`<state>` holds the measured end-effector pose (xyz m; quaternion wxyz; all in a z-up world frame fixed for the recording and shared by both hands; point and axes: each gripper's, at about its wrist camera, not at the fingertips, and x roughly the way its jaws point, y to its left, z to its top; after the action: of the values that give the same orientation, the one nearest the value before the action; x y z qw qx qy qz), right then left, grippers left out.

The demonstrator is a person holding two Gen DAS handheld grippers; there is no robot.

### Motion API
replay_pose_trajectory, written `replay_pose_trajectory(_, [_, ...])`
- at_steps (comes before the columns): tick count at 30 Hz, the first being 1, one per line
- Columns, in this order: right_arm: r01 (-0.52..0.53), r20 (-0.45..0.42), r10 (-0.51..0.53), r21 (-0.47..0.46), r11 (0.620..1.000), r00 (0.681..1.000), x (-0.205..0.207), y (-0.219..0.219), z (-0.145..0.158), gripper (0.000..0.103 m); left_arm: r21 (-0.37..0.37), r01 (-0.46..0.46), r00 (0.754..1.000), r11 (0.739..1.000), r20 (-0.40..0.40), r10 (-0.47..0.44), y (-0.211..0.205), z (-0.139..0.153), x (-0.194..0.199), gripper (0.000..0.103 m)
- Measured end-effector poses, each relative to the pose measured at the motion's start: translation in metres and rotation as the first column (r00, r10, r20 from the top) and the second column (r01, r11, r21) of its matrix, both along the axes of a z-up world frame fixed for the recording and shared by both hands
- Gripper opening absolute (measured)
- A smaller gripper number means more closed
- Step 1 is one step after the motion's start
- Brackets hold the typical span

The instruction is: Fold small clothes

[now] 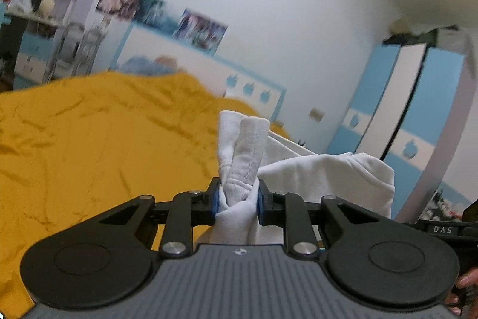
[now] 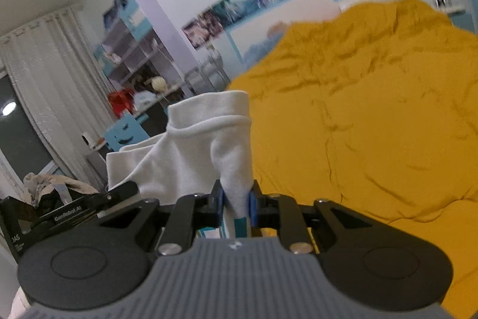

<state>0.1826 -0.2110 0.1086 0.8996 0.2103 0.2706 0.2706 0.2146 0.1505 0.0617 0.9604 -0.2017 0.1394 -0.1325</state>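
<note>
White garment [image 1: 313,172], small and soft, held up off the yellow bedspread [image 1: 89,139] at two points, filling the lower centre of both views. In the left wrist view, bunched and rolled into a thick ribbed wad at lower centre, standing up past the fingertips, with a looser fold trailing off to the right. In the right wrist view, a thinner pinch of the same cloth at lower centre, the rest draped away to the left with a rolled hem on top.

Left gripper [image 1: 238,201]: clamped on the thick wad, blue pads pressed into it on both sides. Right gripper [image 2: 236,207]: closed tight on a thin fold, pads [image 2: 253,211] nearly meeting through the cloth. Seen too at the left edge of the right wrist view, the other gripper's black body, just beside the cloth.

Step in hand, by judgement: lifted for a shake-out or a spread, not yet folded, the cloth hanging slack and crumpled between the two grips. Bedspread rumpled but bare below, in the left half of the left view and the right half of the right view.

Next, probably: pulled apart to take out the slack, then lowered flat onto the bedspread. Risk of the thick wad staying twisted unless regripped at a true corner.

Further out: white headboard [image 1: 179,56], posters [image 1: 200,30], shelves [image 2: 134,50], curtain [image 2: 44,73].
</note>
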Motion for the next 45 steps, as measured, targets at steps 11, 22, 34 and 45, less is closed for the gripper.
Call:
replay_pose_trajectory(11, [0.019, 0.158, -0.018, -0.008, 1.000, 0.987, -0.121, -0.055, 0.079, 0.012, -0.062, 0.083, 0.988, 0.995, 0.135, -0.074, -0.035, 0.037, -0.067, 0.025])
replay_pose_trajectory(22, [0.100, 0.046, -0.099, -0.019, 0.995, 0.994, -0.153, -0.101, 0.047, 0.012, -0.077, 0.203, 0.979, 0.976, 0.004, -0.203, -0.067, -0.005, -0.051, 0.025])
replay_pose_trajectory(34, [0.081, -0.130, -0.086, -0.038, 0.996, 0.988, -0.020, -0.076, -0.036, 0.012, -0.037, 0.217, 0.956, 0.975, -0.191, -0.220, -0.070, -0.062, 0.036, 0.025])
replay_pose_trajectory(45, [0.066, -0.411, -0.080, -0.048, 0.997, 0.908, 0.109, -0.068, -0.155, 0.012, -0.058, 0.248, 0.858, 0.967, -0.451, -0.247, -0.073, -0.157, 0.128, 0.026])
